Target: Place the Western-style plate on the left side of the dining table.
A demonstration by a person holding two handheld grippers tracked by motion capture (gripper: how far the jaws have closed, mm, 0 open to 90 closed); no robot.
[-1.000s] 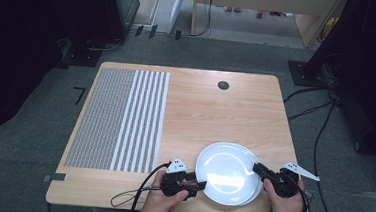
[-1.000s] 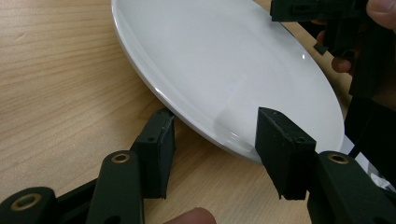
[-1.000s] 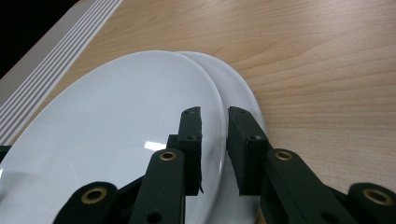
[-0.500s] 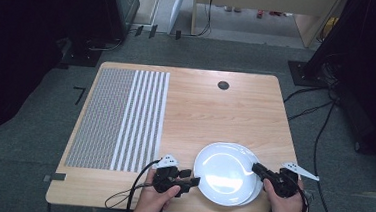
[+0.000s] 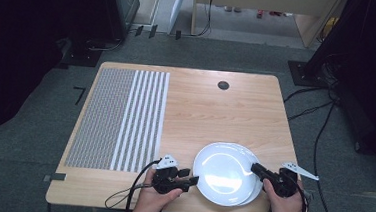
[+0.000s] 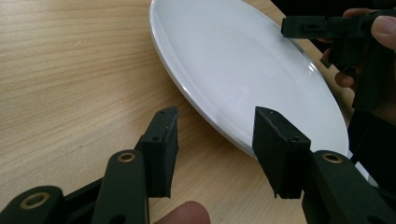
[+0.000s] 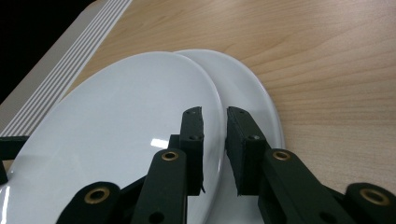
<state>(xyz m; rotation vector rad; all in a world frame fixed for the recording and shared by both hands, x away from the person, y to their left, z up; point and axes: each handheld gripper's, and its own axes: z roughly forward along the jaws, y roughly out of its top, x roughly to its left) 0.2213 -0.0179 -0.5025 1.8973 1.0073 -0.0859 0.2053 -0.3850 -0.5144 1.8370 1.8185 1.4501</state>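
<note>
Two white plates lie stacked and offset near the table's front right. The upper plate [image 5: 220, 172] [image 7: 116, 135] [image 6: 243, 60] covers most of the lower plate [image 5: 256, 192] [image 7: 254, 93]. My right gripper [image 5: 253, 166] [image 7: 215, 116] is shut on the upper plate's right rim, one jaw above it and one below. My left gripper [image 5: 192, 180] [image 6: 215, 135] is open at the left rim. Its jaws have just been closing, with the rim between them and the pads clear of it.
A grey striped mat [image 5: 120, 116] covers the left part of the wooden table [image 5: 215, 113]. A small black round fitting [image 5: 222, 85] sits near the far edge. Both hands rest at the front edge, and a cable [image 5: 130, 192] trails from the left gripper.
The left gripper has edged a little to the left at the plate's rim. The plates and the right gripper have stayed put.
</note>
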